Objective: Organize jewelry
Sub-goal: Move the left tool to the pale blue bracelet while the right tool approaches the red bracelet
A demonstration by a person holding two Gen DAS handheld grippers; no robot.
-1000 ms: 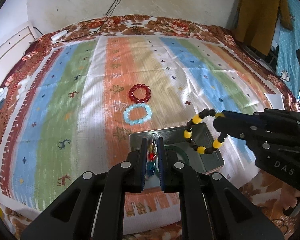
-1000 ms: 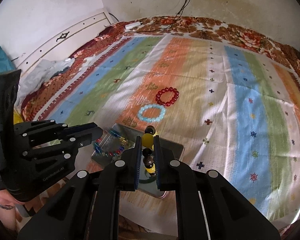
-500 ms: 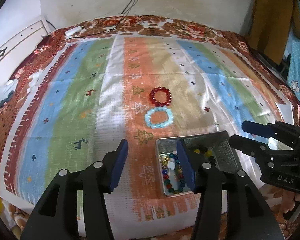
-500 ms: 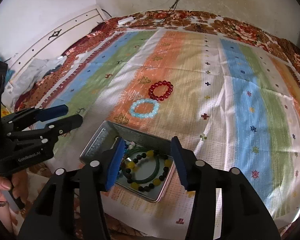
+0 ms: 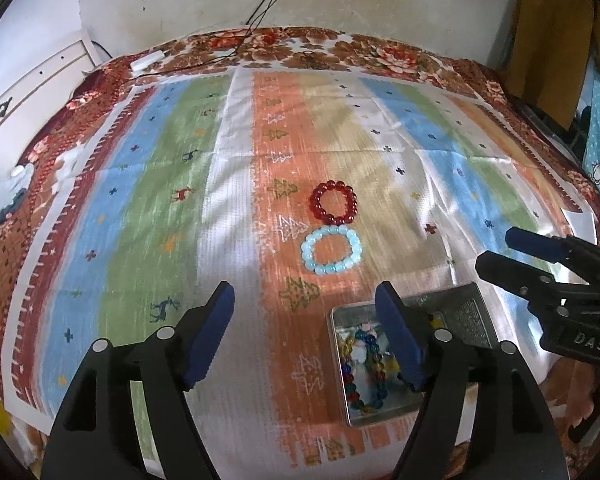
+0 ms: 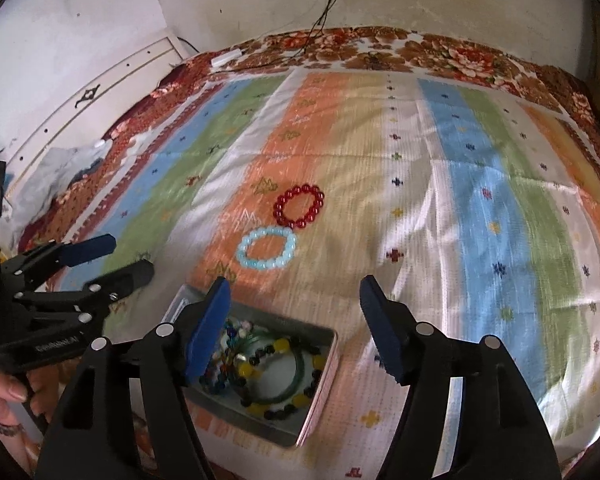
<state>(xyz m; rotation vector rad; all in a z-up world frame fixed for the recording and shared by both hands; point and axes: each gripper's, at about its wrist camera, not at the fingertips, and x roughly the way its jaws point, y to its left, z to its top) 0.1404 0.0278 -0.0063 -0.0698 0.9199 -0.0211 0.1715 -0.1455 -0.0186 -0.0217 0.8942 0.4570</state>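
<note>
Grey metal marks the landmark: a shallow rectangular metal tin [image 6: 320, 364] on the striped woven cloth [image 5: 148, 208]; inside it lie a black-and-yellow bead bracelet [image 6: 278, 390], a green bangle [image 6: 296, 384] and a multicoloured glass-bead strand [image 5: 360, 368]; over its near edge the left gripper [image 5: 304, 328] and right gripper [image 6: 294, 322] are both opening, nothing between their blue pads; just beyond the tin rests a pale blue bead bracelet [image 5: 331, 249]; touching its far side, a dark red bead bracelet [image 5: 333, 202].

Soft daylight; slight motion blur; fisheye-warped edges
</note>
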